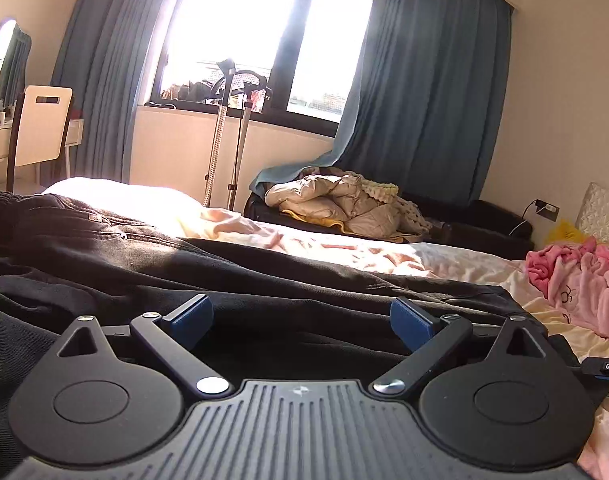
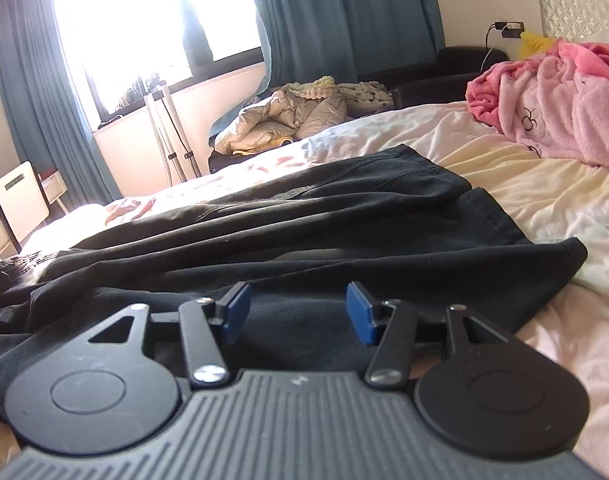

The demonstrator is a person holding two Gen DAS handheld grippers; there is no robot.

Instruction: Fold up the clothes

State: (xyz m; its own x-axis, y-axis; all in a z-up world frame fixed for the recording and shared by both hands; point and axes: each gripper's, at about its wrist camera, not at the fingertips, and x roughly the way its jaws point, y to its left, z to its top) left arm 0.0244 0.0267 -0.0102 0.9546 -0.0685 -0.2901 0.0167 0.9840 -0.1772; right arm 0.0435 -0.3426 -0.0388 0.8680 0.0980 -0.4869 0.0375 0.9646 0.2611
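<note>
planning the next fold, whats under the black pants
The black pants lie on a cream bedsheet that shows all around them. Whatever lies beneath the fabric itself is covered and cannot be seen.

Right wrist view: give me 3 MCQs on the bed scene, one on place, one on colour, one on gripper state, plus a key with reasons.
1. Where is the pink fleece garment relative to the black trousers in the right wrist view?
A. Under them
B. Beyond them, upper right, on the bed sheet
C. On the chair

2. What colour are the curtains?
A. Blue-teal
B. Red
C. White

3. How does the right gripper stand?
A. Shut on the trousers
B. Shut on the sheet
C. Open, nothing between the pads

Key: 1 B, the pink heap lies apart on the sheet past the trouser hems. 2 A, blue-teal drapes flank the window. 3 C, the blue pads stand apart with only cloth lying beneath.
</note>
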